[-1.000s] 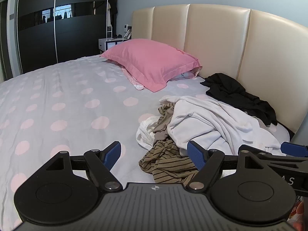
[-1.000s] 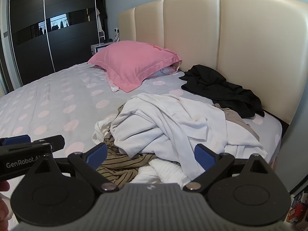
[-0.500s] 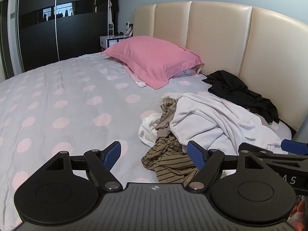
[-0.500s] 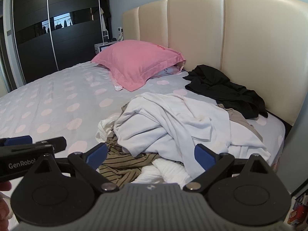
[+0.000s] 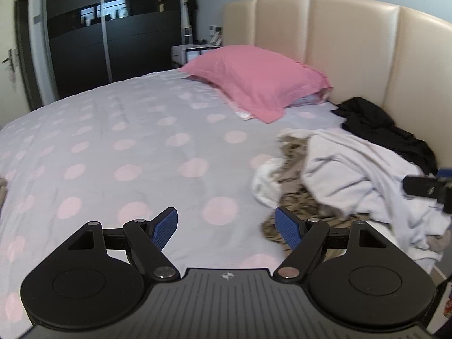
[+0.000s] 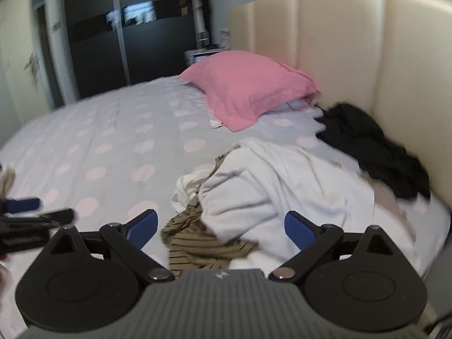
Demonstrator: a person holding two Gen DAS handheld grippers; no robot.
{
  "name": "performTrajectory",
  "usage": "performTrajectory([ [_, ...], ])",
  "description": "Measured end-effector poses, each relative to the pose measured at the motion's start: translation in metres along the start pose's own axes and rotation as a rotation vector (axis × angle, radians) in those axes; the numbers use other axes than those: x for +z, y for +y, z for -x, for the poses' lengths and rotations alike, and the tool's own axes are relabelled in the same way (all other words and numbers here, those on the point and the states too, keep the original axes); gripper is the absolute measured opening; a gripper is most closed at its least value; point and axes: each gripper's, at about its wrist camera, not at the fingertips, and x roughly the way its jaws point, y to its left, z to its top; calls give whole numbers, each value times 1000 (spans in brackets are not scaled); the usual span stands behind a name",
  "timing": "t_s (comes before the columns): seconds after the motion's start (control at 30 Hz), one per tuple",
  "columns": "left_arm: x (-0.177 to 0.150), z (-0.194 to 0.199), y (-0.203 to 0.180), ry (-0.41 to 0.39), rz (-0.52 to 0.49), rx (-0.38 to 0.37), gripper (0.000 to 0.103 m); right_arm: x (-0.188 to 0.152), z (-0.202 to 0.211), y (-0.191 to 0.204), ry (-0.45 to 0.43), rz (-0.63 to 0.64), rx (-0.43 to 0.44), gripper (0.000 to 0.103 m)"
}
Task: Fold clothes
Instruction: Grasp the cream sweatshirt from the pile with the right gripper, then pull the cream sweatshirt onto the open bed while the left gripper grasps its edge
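Note:
A pile of clothes lies on the bed's right side: a large white garment [image 6: 282, 180] [image 5: 353, 169] on top, a brown striped garment [image 6: 197, 243] [image 5: 293, 212] under its near edge, and a small white piece [image 6: 186, 186] at its left. A black garment [image 6: 375, 144] [image 5: 381, 130] lies by the headboard. My left gripper [image 5: 227, 227] is open and empty above the bedsheet, left of the pile. My right gripper [image 6: 221, 227] is open and empty, above the near edge of the pile.
The bed [image 5: 127, 147] has a grey sheet with pink dots. A pink pillow [image 5: 254, 82] lies against the cream headboard [image 5: 353, 42]. A dark wardrobe [image 5: 113, 42] and a white nightstand [image 5: 192, 52] stand beyond. A beige cloth edge [image 6: 7, 179] shows at far left.
Both grippers have swung left and pulled back a little; the pile now sits further right in both views. Both stay open and empty.

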Motion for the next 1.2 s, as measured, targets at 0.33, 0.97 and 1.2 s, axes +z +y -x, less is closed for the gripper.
performTrajectory([
  [0.33, -14, 3, 69, 42, 74, 142, 75, 25, -105, -38, 118, 146, -36, 77],
  [0.97, -48, 39, 158, 92, 163, 310, 75, 41, -127, -14, -4, 242, -248, 21],
  [1.2, -48, 60, 164, 59, 191, 281, 75, 67, -41, 54, -109, 312, 19, 21],
])
